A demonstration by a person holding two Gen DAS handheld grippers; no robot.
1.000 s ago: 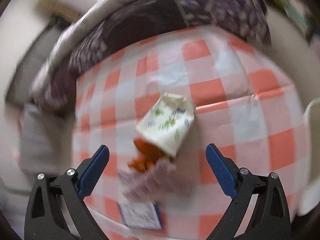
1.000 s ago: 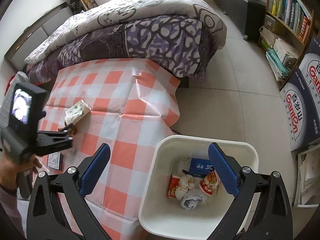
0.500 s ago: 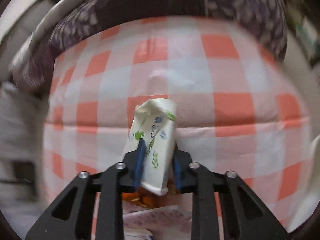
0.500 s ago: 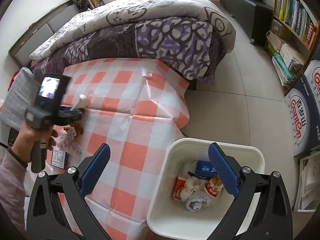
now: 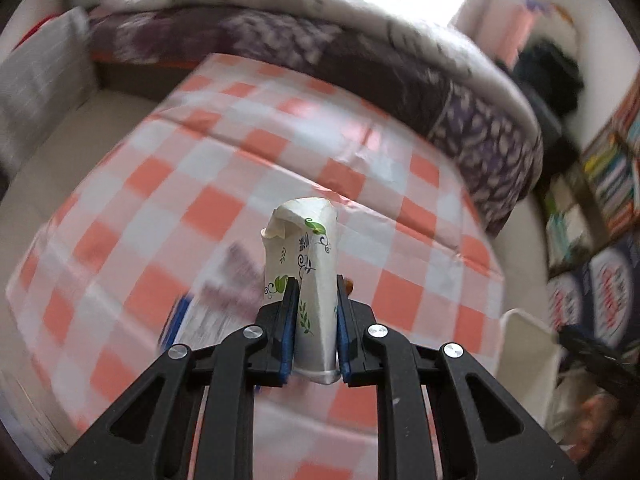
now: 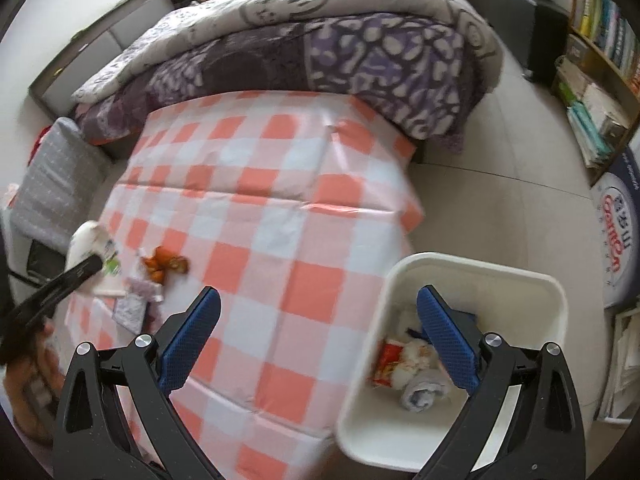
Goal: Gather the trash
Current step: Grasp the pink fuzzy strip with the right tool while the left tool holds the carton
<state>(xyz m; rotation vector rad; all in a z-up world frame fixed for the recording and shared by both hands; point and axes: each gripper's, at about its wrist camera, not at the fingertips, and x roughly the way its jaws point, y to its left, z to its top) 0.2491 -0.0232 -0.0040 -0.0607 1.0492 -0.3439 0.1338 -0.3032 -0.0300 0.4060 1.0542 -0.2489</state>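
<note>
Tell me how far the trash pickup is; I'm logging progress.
Done: several scraps already lie in the white bin. In hand: the left tool clamps the crushed paper cup. Left: orange peel and wrappers on the checked cloth; right tool open.

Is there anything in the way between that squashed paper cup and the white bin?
Nothing visible. The left gripper holds the paper cup above the checkered cloth; the bin stands open-topped past the cloth's edge. The right gripper hovers open nearer the camera.
</note>
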